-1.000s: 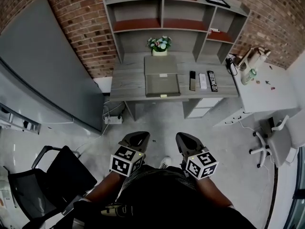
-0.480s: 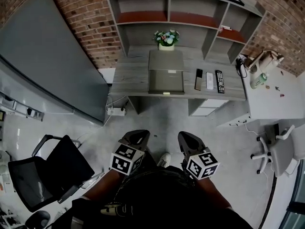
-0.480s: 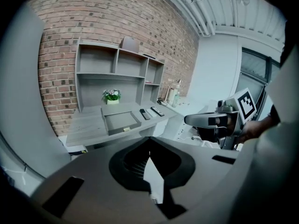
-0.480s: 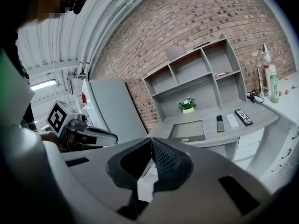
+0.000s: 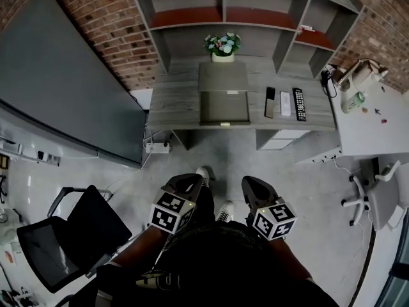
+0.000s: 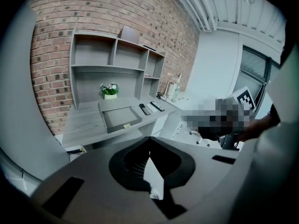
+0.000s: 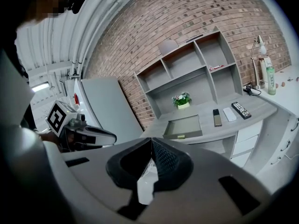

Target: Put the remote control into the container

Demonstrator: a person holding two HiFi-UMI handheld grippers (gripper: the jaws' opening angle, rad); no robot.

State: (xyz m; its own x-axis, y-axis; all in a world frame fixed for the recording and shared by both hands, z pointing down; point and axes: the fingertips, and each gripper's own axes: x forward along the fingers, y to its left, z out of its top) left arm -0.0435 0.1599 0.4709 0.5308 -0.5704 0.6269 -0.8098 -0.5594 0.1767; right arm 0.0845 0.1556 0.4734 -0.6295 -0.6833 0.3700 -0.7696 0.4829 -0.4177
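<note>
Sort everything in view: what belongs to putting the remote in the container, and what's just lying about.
Job: container, open on the desk; beside it the dark remote, white remote and buttoned remote; left gripper and right gripper, both shut and empty.
Lying about: flower pot, bottle, power strip, black chair.

Black remote control point(image 5: 299, 103) on desk point(image 5: 172, 101), right of open grey container point(image 5: 223, 107).
</note>
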